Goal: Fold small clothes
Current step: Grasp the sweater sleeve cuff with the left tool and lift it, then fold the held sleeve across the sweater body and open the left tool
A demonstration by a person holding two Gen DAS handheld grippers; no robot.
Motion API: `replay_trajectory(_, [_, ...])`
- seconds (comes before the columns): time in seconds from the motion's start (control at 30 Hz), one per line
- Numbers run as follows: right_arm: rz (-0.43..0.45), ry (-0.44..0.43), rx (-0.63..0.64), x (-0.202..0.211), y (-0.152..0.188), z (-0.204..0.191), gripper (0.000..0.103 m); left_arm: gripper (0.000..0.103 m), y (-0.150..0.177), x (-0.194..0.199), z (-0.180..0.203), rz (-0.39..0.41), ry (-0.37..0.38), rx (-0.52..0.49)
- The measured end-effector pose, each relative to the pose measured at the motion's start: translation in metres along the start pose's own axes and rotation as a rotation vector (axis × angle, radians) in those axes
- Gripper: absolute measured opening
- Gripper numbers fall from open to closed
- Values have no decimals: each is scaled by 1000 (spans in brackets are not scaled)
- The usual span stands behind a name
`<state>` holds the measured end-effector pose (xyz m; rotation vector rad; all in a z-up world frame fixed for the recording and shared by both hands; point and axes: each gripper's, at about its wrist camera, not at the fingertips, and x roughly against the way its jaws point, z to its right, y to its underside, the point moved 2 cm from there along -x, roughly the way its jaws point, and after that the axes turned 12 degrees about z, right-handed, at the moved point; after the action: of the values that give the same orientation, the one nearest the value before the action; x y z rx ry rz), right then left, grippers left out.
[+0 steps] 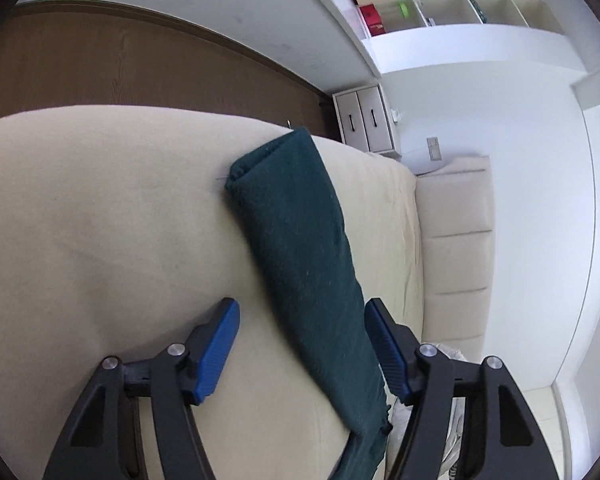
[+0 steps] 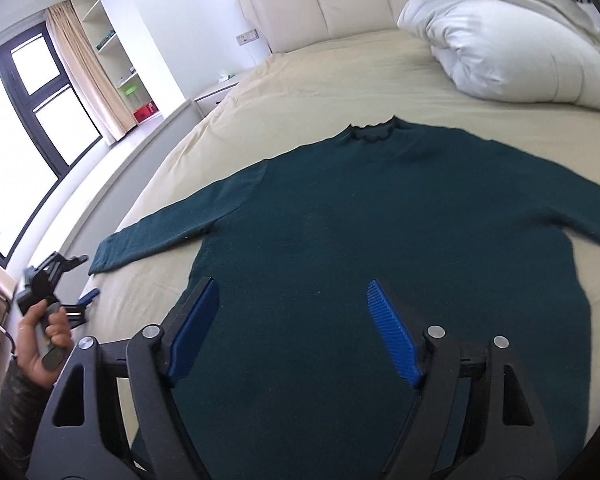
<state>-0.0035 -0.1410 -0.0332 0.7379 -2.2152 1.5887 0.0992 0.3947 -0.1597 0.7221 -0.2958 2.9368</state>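
Observation:
A dark green long-sleeved sweater [image 2: 380, 220] lies spread flat, front up, on the beige bed sheet [image 2: 300, 80], collar toward the headboard. My right gripper [image 2: 294, 304] hovers open over the sweater's lower body, with nothing pinched. The left sleeve [image 1: 300, 220] stretches out toward the bed's edge. In the left wrist view it runs between the fingers of my open left gripper [image 1: 302, 320], close to the right blue pad [image 1: 386, 348] and apart from the left one. In the right wrist view a hand [image 2: 46, 336] holds the left gripper [image 2: 85, 278] just beyond the sleeve's cuff.
A bunched white duvet [image 2: 500, 48] sits at the bed's far right by the padded headboard [image 2: 320, 4]. A nightstand [image 2: 214, 96], shelves [image 2: 116, 48] and a large window [image 2: 20, 140] line the left side. A white drawer unit [image 1: 366, 120] stands past the mattress.

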Motion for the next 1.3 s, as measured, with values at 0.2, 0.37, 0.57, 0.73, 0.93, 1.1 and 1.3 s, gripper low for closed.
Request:
replay_trajectory(0.2, [-19, 3, -19, -26, 6, 6, 75, 70, -20, -16, 0, 76, 0, 73])
replay_trajectory(0.37, [8, 16, -35, -27, 7, 20, 73, 36, -35, -31, 3, 120, -69, 56])
replay_trajectory(0.57, [34, 53, -89, -13, 8, 60, 52, 8, -10, -46, 63, 94, -111, -221])
replay_trajectory(0.73, [58, 70, -144, -2, 9, 93, 46, 8, 55, -61, 142, 15, -49, -502])
replay_trajectory(0.93, [107, 100, -208, 20, 7, 135, 46, 8, 210, -69, 221, -133, 55, -928])
replay_trajectory(1.1, [127, 135, -254, 38, 10, 169, 46, 8, 339, -76, 227, -260, 119, -1155])
replay_trajectory(1.3, [138, 174, -292, 49, 16, 204, 46, 9, 429, -82, 212, -324, 123, -1300])
